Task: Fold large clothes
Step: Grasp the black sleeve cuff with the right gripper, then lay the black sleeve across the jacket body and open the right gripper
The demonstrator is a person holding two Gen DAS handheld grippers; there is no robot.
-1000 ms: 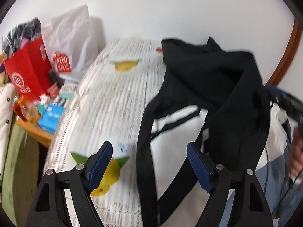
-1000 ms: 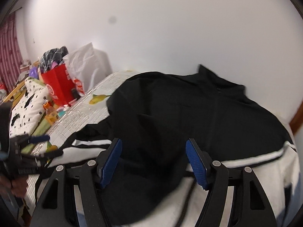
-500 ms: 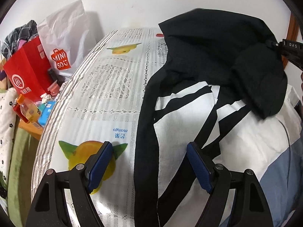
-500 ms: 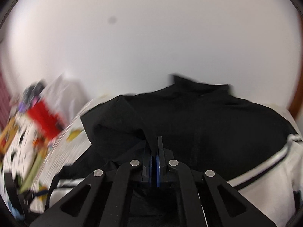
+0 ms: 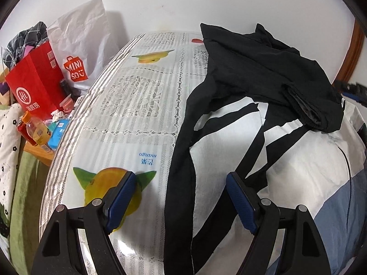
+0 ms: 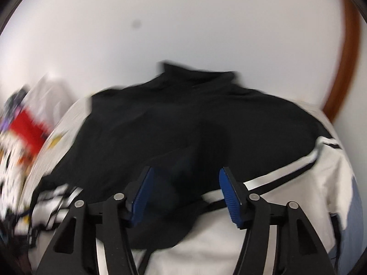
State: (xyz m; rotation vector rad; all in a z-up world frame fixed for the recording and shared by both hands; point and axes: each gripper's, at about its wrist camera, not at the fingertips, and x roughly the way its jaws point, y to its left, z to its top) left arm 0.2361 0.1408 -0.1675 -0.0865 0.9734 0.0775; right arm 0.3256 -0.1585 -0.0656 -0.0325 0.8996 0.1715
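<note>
A: Where is the garment?

B: The large black-and-white jacket of thin cloth (image 5: 270,123) lies spread on the table's lace-patterned plastic cloth printed with mangoes (image 5: 137,105), filling its right half. Its black upper part sits far, toward the wall; the white body with black stripes lies near. A black sleeve (image 5: 309,96) is laid back over the chest, its cuff just right of centre.

A: And the claws?

B: The left gripper (image 5: 181,197) hangs with its blue pads wide apart and nothing between them; below it runs the jacket's black left edge. The right gripper (image 6: 185,194) is opening its jaws. The view is blurred, yet the pads seem clear of the black cloth under them, so I judge it holds nothing.

A: So which step is this?

B: Judging by the folded-in sleeve, one sleeve fold has just been set down. The left side looks not yet folded.

A: What does the next move call for?

B: Probably a pinch on the near left black edge, lifting only one layer, then carrying it across to the right. Thin cloth slips, so the grip must be firm.

A: Anything nearby?

B: A red paper bag (image 5: 34,82) and a white plastic shopping bag (image 5: 80,43) stand far left, well apart.
</note>
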